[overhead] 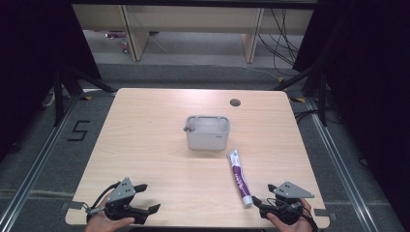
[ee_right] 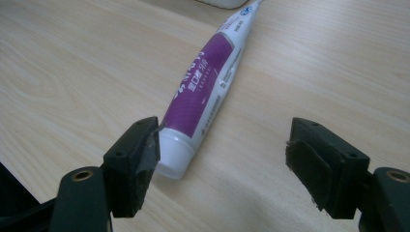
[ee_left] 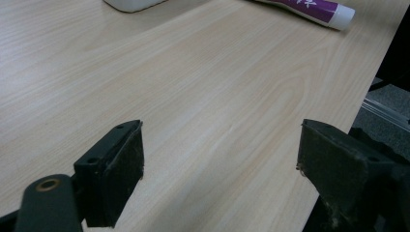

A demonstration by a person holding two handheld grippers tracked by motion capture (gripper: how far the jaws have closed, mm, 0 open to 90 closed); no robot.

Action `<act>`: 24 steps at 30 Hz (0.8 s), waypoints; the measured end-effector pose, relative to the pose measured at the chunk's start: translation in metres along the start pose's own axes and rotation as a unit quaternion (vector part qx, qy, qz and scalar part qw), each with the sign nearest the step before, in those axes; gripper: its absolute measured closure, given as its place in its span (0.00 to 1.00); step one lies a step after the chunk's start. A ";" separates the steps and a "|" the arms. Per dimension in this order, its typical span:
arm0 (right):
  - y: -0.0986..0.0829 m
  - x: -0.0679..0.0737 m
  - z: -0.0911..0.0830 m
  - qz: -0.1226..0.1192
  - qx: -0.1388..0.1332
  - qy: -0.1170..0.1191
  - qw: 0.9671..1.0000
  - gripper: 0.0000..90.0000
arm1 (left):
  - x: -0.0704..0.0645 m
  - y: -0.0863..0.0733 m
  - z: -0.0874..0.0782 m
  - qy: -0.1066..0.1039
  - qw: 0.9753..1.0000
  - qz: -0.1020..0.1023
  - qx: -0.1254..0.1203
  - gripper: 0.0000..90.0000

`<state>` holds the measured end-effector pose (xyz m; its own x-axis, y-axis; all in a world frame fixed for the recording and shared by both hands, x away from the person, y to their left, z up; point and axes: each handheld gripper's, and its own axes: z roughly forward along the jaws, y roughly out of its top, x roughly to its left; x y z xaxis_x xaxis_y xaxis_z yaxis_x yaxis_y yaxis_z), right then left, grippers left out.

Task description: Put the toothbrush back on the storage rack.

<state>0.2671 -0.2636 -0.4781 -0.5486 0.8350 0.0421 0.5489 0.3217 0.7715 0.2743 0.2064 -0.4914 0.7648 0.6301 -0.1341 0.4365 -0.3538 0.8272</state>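
A purple and white toothpaste tube [overhead: 239,177] lies flat on the wooden table [overhead: 154,145], its white cap end nearest the front edge. Behind it stands a grey organiser box [overhead: 208,132] with compartments. My right gripper [overhead: 262,195] rests at the front right, open, with the tube's cap [ee_right: 174,157] just beside its left jaw and nothing held. My left gripper [overhead: 149,198] sits at the front left, open over bare wood. In the left gripper view [ee_left: 220,159] the tube [ee_left: 314,8] lies far off at the top.
A round cable hole [overhead: 235,102] is near the table's back edge. Around the table are grey carpet floor, black stands, cables and wooden furniture legs at the back. The table's front edge is close beneath both hands.
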 end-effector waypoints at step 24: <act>0.035 0.006 0.022 -0.014 0.040 0.003 0.999 0.32 | -0.002 -0.019 -0.017 0.021 1.000 -0.008 0.002 0.18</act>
<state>0.2974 -0.2378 -0.4646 -0.5676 0.8229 0.0256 0.5823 0.3793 0.7191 0.2564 0.2237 -0.4971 0.7372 0.6643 -0.1235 0.4506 -0.3472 0.8225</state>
